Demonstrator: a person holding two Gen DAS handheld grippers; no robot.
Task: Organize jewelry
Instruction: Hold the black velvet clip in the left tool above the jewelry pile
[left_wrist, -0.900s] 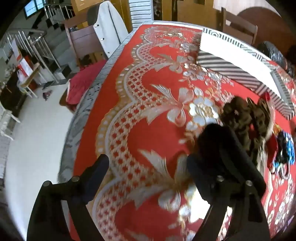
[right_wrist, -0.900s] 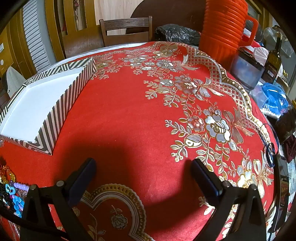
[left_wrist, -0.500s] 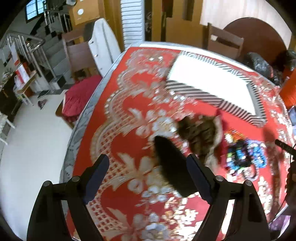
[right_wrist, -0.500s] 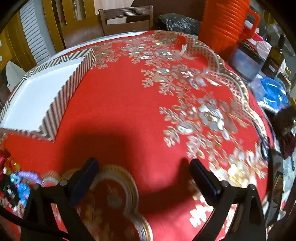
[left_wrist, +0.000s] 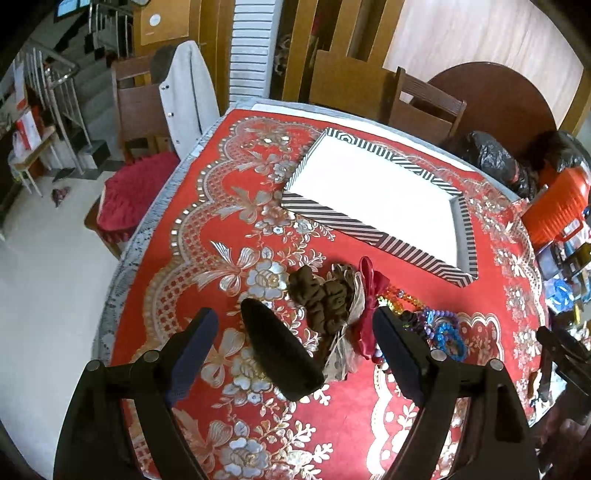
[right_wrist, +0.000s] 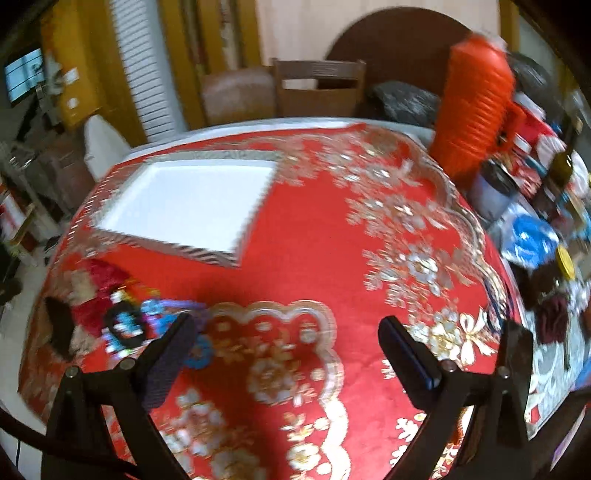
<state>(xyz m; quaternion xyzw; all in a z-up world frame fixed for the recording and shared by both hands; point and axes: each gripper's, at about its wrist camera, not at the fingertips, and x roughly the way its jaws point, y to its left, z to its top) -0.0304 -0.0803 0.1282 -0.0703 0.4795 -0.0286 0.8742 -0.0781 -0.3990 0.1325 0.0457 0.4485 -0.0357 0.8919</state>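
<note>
Left claw: your left claw (left_wrist: 291, 347) hangs above the tabletop (left_wrist: 207, 229) with its fingers spread wide, released, grasping nothing.
Right claw: your right claw (right_wrist: 286, 350) is likewise spread wide and holds nothing; its view is blurred.
Tabletop: it wears a red cloth with gold and silver flowers.
Black oblong piece: a dark, matte oblong (left_wrist: 279, 350) lies on the cloth between your left claw's fingers as the left camera sees it; you cannot tell from the pictures what it is.
Brown scrunchie: a crumpled brown fabric piece (left_wrist: 325, 299) lies just beyond the oblong, touching the pile.
Red bow: a dark red ribbon bow (left_wrist: 369, 295) sits right beside the brown piece, over a pale gauzy scrap (left_wrist: 343, 354).
Beads: coloured bead bracelets (left_wrist: 439, 328), blue, purple and black, lie in a heap just right of the bow; in the right view the same heap (right_wrist: 129, 325) sits by your right claw's left finger.
Striped tray: a black-and-white striped tray (left_wrist: 354, 225) with a white floor lies farther back on the cloth, apart from the jewelry pile.
Orange jug: a ribbed orange jug (right_wrist: 472, 110) stands at the far right edge of the tabletop among bottles and jars.
</note>
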